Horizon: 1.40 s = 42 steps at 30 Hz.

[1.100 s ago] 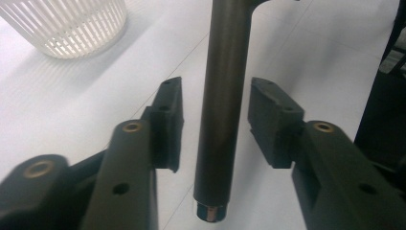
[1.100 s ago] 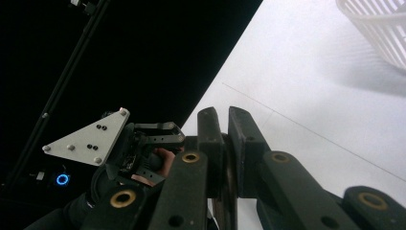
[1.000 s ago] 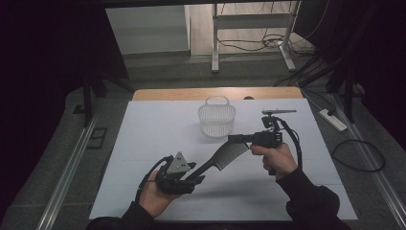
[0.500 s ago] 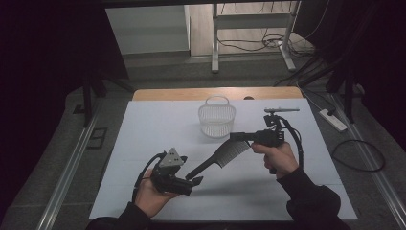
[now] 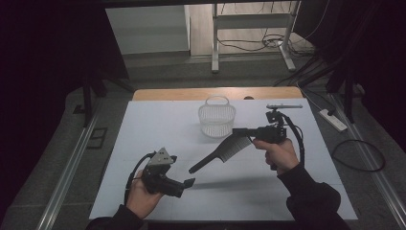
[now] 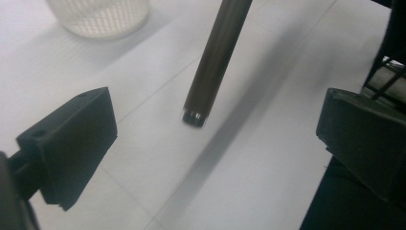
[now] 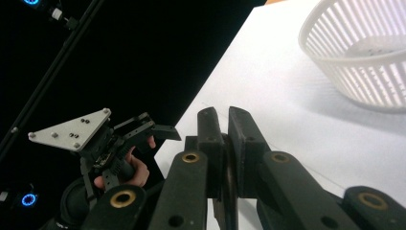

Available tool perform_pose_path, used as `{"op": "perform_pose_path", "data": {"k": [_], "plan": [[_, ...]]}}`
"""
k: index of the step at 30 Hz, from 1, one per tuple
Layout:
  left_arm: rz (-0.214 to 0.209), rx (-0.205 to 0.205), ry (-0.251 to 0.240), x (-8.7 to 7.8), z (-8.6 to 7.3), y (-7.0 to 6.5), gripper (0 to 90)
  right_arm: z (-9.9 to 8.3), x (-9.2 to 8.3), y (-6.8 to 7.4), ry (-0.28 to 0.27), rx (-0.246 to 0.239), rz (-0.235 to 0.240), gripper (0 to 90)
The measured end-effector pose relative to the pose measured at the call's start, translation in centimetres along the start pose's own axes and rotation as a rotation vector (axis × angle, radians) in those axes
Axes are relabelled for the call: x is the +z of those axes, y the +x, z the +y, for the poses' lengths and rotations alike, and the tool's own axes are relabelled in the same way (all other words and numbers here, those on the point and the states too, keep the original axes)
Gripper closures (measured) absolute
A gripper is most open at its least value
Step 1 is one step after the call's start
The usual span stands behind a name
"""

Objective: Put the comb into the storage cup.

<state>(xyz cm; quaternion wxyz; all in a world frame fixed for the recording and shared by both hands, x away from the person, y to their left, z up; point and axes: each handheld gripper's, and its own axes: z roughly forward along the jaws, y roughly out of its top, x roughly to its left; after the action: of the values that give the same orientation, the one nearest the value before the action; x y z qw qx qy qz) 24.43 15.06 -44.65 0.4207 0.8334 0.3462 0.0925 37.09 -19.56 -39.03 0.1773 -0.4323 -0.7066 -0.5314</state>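
Now R gripper (image 5: pixel 240 132) pinches comb (image 5: pixel 221 154); L gripper (image 5: pixel 187 184), jaws just spread, clear of handle.

No legible text, label, brand, number or sign is present in any view. The grey three-cornered plate (image 7: pixel 72 128) on the left gripper (image 5: pixel 186 183) carries screw heads only, no lettering. The black jaws of the right gripper (image 7: pixel 225 143) show brass-coloured pivot bushings and no markings. The comb (image 5: pixel 221 153) clamped in the right gripper and the white basket (image 5: pixel 217 118) just beyond it bear no print.
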Motion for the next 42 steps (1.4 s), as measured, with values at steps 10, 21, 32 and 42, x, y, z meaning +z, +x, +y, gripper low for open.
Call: {"op": "perform_pose_path", "data": {"k": [10,21,32,42], "plan": [[0.038,0.014,-0.002,-1.2,-1.2,0.6,0.0,1.0,-0.5,-0.1,-0.025,-0.007,-0.031,84.3],[0.035,-0.036,-0.006,-2.1,-2.6,1.7,0.0,2.2,-1.1,-0.3,-0.062,-0.007,-0.061,84.3],[0.033,-0.111,-0.012,-3.7,-4.3,2.7,0.0,3.5,-1.6,-0.2,-0.092,-0.013,-0.085,84.3],[0.075,-0.124,-0.005,-5.3,-5.7,3.0,0.0,4.3,-1.6,-0.6,-0.113,-0.008,-0.102,84.3]]}}
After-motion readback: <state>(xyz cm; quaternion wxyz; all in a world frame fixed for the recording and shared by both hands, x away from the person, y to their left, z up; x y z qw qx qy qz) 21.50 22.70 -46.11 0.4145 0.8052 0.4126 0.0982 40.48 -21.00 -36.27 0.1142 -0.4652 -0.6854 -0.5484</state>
